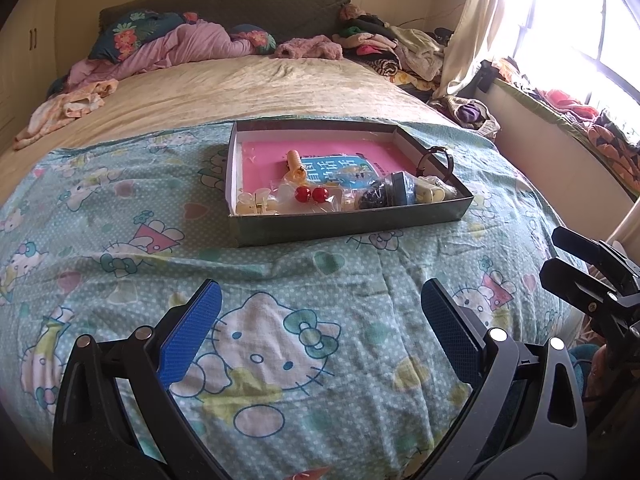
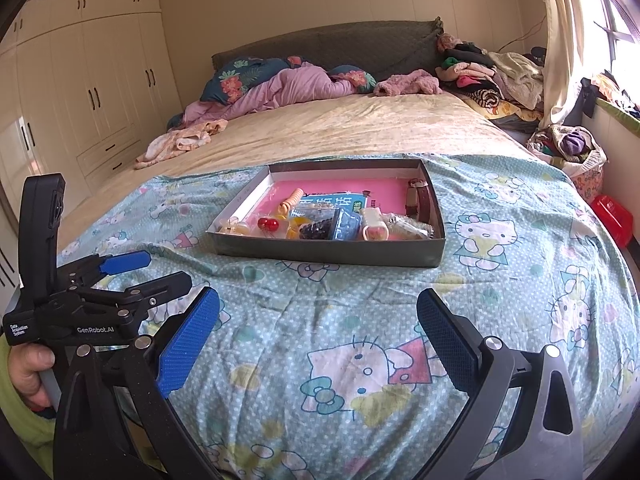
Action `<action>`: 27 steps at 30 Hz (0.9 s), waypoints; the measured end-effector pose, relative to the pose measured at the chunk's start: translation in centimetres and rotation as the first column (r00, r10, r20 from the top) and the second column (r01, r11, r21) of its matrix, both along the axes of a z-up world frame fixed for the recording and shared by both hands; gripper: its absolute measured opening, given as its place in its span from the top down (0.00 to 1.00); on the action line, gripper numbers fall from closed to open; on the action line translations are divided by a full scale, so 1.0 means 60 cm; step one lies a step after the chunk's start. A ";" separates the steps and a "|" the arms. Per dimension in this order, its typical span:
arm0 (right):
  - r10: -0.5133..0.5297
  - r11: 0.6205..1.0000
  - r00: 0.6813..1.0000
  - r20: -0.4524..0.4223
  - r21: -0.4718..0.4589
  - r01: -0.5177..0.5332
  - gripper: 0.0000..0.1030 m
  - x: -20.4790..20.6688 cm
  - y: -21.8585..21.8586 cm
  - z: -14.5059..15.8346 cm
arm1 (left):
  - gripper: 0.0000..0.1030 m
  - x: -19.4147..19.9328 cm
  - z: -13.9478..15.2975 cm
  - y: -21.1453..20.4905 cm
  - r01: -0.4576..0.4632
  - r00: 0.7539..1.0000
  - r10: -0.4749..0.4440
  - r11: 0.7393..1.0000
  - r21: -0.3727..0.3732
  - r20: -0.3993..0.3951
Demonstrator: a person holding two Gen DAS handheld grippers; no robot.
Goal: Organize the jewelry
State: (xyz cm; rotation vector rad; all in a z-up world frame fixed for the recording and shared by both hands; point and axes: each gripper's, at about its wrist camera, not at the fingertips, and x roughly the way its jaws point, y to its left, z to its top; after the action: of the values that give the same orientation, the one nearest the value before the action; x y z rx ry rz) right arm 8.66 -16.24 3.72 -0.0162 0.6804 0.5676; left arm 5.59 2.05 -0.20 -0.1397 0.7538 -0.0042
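right gripper (image 2: pixel 318 340) agape above sheet (image 2: pixel 360 312) | box (image 2: pixel 328 250) of jewelry ahead

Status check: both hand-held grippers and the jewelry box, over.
Left hand-held gripper open, empty, short of the box. Right hand-held gripper open, empty. Jewelry box on the bedspread, items heaped at its near end. Nothing between grippers and box.

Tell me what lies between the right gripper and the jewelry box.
Only bare cartoon-cat bedsheet lies between the right gripper and the jewelry box; the right wrist view shows nothing else on that stretch.
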 end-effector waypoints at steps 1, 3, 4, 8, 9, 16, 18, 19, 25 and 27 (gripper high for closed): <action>0.000 1.000 1.000 0.000 -0.001 0.000 0.04 -0.001 -0.002 0.000 | 0.09 0.000 0.000 0.000 -0.001 1.000 0.001 1.000 0.002 0.000; 0.000 1.000 1.000 0.000 -0.002 0.000 0.04 -0.001 -0.001 0.000 | 0.09 0.000 -0.001 0.001 0.000 1.000 0.000 1.000 0.000 0.001; -0.001 1.000 1.000 0.000 -0.003 0.001 0.04 -0.001 -0.002 0.000 | 0.09 -0.001 -0.001 0.002 0.000 1.000 0.000 1.000 -0.001 0.002; -0.002 1.000 1.000 0.001 -0.008 0.002 0.04 -0.004 -0.009 0.001 | 0.09 0.000 -0.002 0.003 -0.001 1.000 0.001 1.000 0.000 0.000; -0.001 1.000 1.000 0.000 -0.009 0.001 0.04 -0.004 -0.005 0.001 | 0.09 0.000 -0.002 0.003 -0.001 1.000 0.001 1.000 0.001 0.000; -0.005 1.000 1.000 0.000 -0.011 0.005 0.04 -0.003 -0.006 0.002 | 0.09 0.001 -0.004 0.002 0.003 1.000 -0.003 1.000 0.006 -0.002; -0.007 1.000 1.000 0.001 -0.014 0.007 0.04 -0.003 -0.005 0.003 | 0.09 0.001 -0.005 0.004 0.012 1.000 -0.012 1.000 -0.014 -0.006; -0.009 1.000 1.000 0.000 -0.014 0.009 0.04 -0.003 -0.008 0.004 | 0.09 0.001 -0.006 0.004 0.012 1.000 -0.012 1.000 -0.019 -0.009; -0.025 1.000 1.000 -0.006 -0.018 0.025 0.04 0.004 -0.015 0.006 | 0.09 0.008 -0.015 0.015 -0.006 0.999 0.004 0.999 -0.050 -0.037; -0.035 0.999 0.999 -0.010 -0.017 0.035 0.04 0.009 -0.022 0.005 | 0.09 0.012 -0.021 0.024 -0.043 0.998 0.041 0.998 -0.041 -0.053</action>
State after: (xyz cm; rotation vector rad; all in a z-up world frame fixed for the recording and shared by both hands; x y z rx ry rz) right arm 9.19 -17.56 4.04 -0.0174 0.6947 0.5289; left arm 6.34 3.49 -1.43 -0.1964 0.8028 0.0240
